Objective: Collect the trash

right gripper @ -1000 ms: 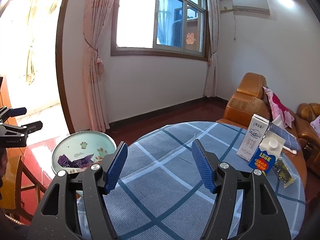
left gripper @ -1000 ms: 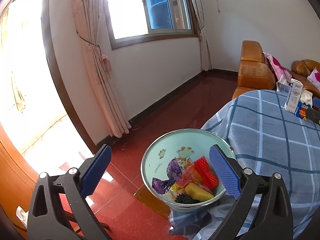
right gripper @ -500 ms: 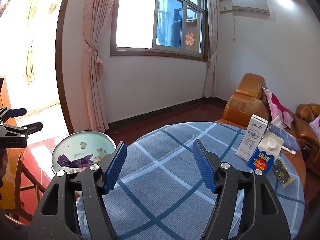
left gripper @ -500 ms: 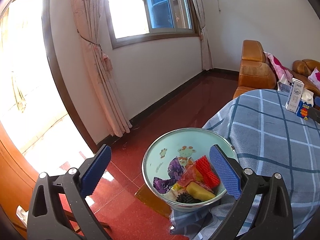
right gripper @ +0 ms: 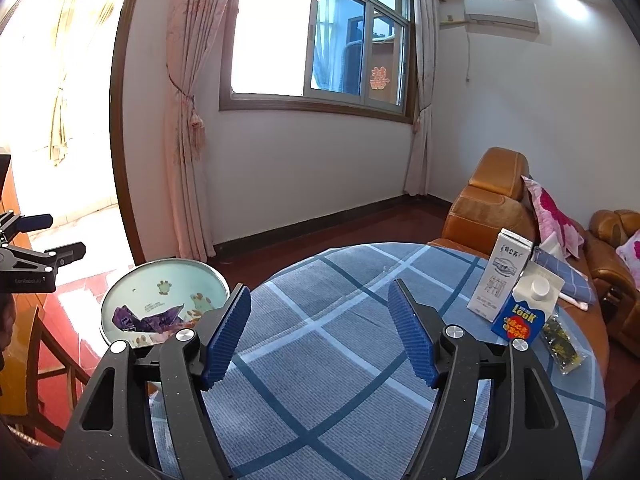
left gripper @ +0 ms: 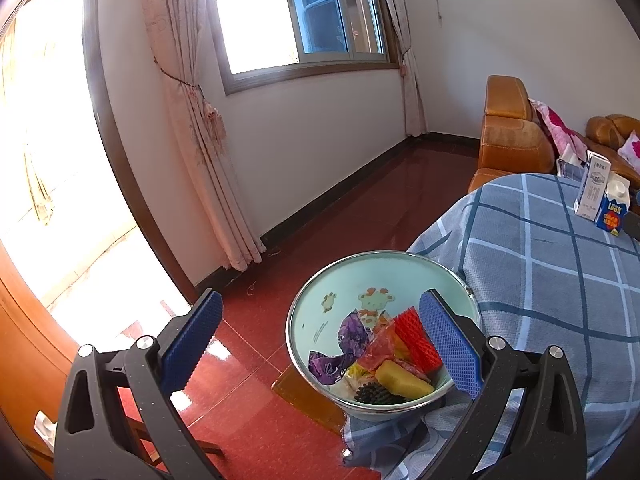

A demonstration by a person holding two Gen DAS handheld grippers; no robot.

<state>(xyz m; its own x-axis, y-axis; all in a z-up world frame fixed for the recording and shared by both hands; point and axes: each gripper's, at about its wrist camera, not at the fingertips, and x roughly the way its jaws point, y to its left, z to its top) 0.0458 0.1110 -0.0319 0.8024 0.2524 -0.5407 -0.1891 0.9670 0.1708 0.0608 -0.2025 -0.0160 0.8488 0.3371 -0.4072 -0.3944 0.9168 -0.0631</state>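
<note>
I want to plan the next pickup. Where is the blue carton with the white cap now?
In the right wrist view the blue carton stands at the table's right edge, just in front of the taller white carton, with a dark wrapper lying to its right.

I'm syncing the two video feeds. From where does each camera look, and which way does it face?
Left wrist: on the left gripper, angled down at the trash-filled basin at the table's edge; only its open fingers show.
Right wrist: on the right gripper, facing across the checked tablecloth toward the window; its open fingers and the left gripper show.
Shared: basin, white carton, blue carton, sofa.
</note>
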